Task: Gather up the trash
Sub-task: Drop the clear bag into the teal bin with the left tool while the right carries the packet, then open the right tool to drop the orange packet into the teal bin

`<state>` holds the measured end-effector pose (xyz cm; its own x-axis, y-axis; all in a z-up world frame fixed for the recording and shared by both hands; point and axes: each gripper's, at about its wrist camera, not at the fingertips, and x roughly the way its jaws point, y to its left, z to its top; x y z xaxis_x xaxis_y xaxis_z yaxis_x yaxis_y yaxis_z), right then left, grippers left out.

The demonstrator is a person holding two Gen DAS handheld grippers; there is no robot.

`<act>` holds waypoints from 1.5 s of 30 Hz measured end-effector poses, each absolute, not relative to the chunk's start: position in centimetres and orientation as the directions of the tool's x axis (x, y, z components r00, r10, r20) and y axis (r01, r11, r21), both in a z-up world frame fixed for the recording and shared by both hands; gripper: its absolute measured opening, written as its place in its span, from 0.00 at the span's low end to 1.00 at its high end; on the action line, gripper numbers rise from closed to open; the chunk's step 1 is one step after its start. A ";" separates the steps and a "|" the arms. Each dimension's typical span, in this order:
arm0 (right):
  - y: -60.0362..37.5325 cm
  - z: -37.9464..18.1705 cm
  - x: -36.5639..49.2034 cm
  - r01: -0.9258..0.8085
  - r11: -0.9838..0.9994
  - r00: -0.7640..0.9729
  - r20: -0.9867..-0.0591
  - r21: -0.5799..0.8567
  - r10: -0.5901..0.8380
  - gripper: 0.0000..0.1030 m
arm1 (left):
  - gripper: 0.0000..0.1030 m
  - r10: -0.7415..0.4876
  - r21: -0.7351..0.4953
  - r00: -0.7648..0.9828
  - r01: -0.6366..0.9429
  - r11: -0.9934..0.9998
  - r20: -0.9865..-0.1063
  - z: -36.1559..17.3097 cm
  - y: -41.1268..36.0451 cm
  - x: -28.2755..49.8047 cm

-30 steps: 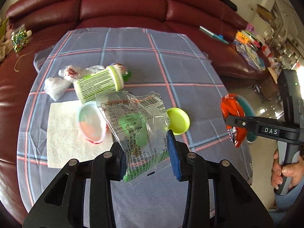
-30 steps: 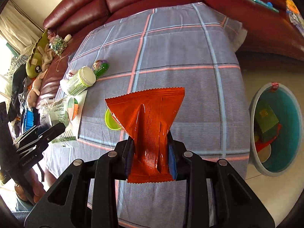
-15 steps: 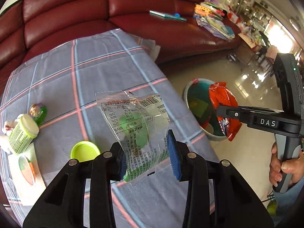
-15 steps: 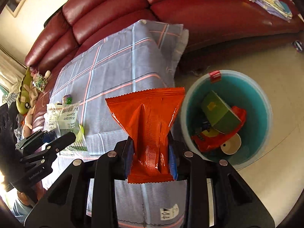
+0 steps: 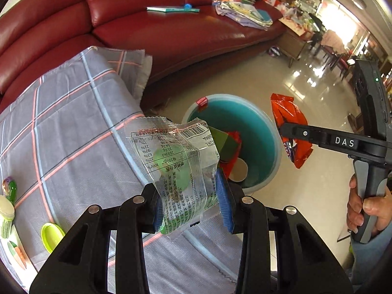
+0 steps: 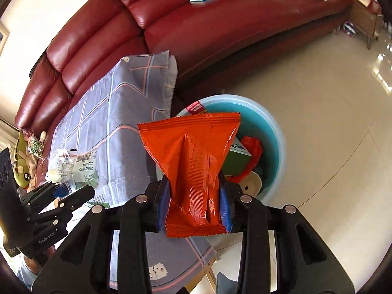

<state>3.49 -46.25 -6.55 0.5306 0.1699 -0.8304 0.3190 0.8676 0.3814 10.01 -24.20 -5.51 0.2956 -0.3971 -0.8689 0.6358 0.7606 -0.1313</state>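
Left tool (image 5: 189, 202) clenched a clear wrapper (image 5: 175, 169); right tool (image 6: 194, 207) pinched an orange packet (image 6: 193, 166) mid-body; both looked light, crinkly, slippery.

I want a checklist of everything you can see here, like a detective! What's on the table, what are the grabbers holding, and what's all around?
Surface: table under a grey checked cloth.
Job's things: clear wrapper and orange wrapper, both held in the air; teal bin on the floor, already holding trash.
Clutter: green lid, white bottle and a small egg-shaped toy on the cloth.
Grippers: left gripper shut on the clear wrapper; right gripper shut on the orange wrapper.
Cables: nothing seen.
Surroundings: red leather sofa with a book and papers; shiny tiled floor.
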 end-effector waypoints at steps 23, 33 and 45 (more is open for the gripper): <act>-51.8 -9.6 3.9 0.425 0.819 0.489 -0.859 0.384 0.149 0.34 | 0.73 -0.364 -0.147 0.169 0.702 0.697 -0.916 -11.5 -35.3 12.2; -51.1 -10.4 5.3 0.415 0.825 0.470 -0.867 0.383 0.166 0.37 | 0.92 -0.341 -0.116 0.227 0.656 0.746 -0.912 -11.0 -32.7 12.7; -48.2 -10.1 6.6 0.369 0.852 0.457 -0.871 0.370 0.180 0.83 | 0.96 -0.359 -0.141 0.240 0.623 0.770 -0.902 -9.8 -29.6 12.5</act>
<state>6.63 -48.16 -10.09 0.4570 0.1801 -0.8711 0.3695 0.8524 0.3701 12.52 -29.62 -9.80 0.2398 -0.3593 -0.9019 0.6226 0.7697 -0.1411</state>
